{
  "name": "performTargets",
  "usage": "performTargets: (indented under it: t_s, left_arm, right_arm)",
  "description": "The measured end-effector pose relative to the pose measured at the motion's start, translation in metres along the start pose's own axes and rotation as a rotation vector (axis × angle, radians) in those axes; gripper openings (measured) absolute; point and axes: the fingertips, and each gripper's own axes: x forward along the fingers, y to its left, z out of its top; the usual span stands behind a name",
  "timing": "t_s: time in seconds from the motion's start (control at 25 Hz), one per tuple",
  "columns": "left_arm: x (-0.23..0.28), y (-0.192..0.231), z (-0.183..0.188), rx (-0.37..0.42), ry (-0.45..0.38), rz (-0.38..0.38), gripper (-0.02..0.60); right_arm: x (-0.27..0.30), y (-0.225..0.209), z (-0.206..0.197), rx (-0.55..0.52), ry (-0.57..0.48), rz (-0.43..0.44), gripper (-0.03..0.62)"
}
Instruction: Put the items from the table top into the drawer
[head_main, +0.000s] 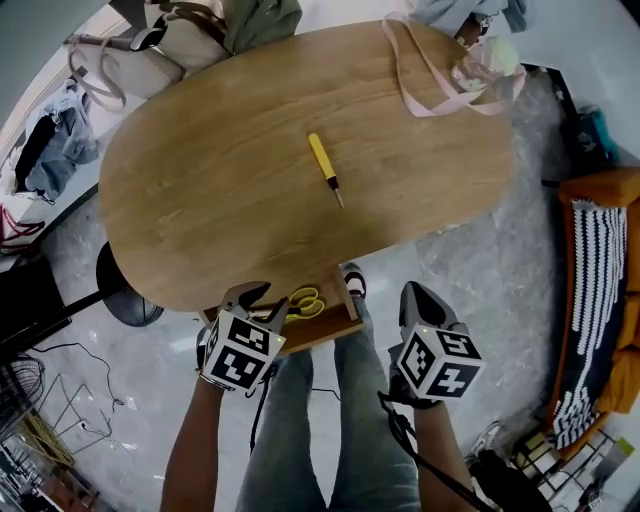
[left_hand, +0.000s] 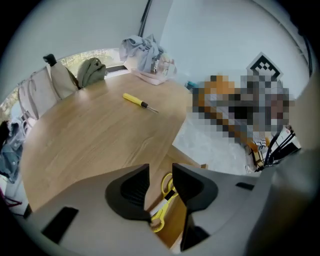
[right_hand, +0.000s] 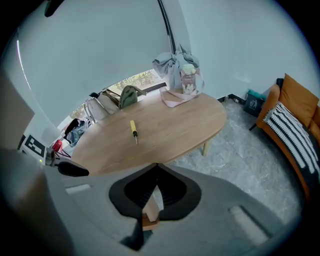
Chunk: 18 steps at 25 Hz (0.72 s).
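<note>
A yellow screwdriver (head_main: 325, 168) lies alone near the middle of the oval wooden table (head_main: 220, 190); it also shows in the left gripper view (left_hand: 137, 101) and the right gripper view (right_hand: 133, 129). Under the table's near edge a wooden drawer (head_main: 335, 326) stands pulled out, with yellow scissors (head_main: 305, 302) lying in it. My left gripper (head_main: 262, 298) hovers over the drawer's left part, open; between its jaws (left_hand: 160, 170) only the scissors (left_hand: 167, 186) below show through. My right gripper (head_main: 413, 292) hangs right of the drawer, its fingertips (right_hand: 156, 166) meeting, holding nothing.
A pink-strapped bag with a clear jar (head_main: 470, 65) sits at the table's far right end. Bags and clothes (head_main: 170, 40) pile up past the far left edge. An orange sofa with a striped cushion (head_main: 600, 260) stands right. A black stand base (head_main: 125, 295) and cables lie on the floor left.
</note>
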Motion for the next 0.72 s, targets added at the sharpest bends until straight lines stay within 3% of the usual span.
performTargets:
  t_s: [0.28,0.72]
  left_arm:
    - [0.021,-0.004,0.037,-0.184,-0.076,-0.008,0.144]
    - [0.052,-0.001,0.096,-0.320,-0.113,0.053,0.138]
  right_arm:
    - [0.020,-0.015,0.028,-0.057,0.027,0.027,0.005]
    - [0.050,-0.035,0.084,-0.168,0.060,0.079,0.006]
